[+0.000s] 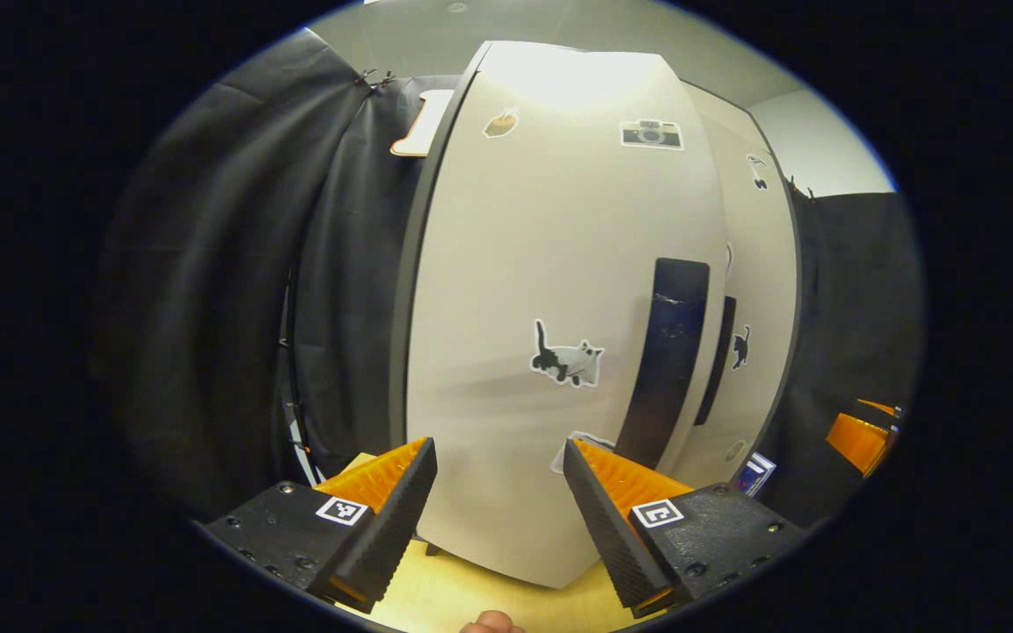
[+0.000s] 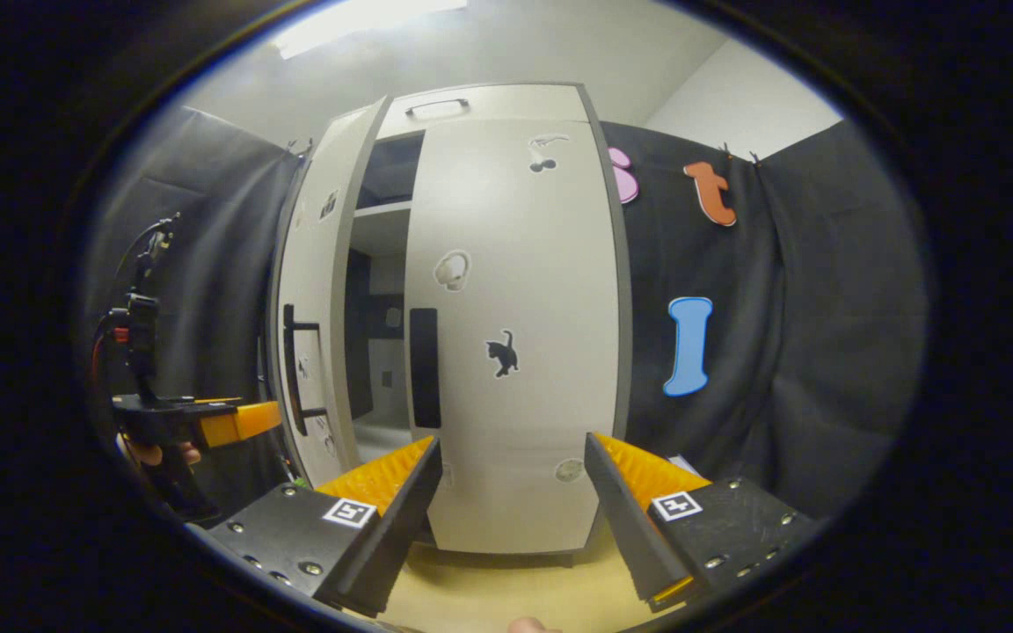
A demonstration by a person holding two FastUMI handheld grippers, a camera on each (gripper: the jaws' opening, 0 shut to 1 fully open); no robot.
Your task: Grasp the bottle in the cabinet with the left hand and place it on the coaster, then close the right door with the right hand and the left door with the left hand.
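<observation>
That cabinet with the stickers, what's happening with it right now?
A person holds a hand-held gripper in each hand, facing a pale cabinet. Its right door looks shut, while the left door stands partly open, showing shelves inside. The left hand-held gripper is open in front of that left door's outer face, seemingly ready to push it closed. The right hand-held gripper is open too, holding nothing.

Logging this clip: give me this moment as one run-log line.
right door: closed | left door: ajar | left tool: open, facing left door | right tool: open, empty
</observation>
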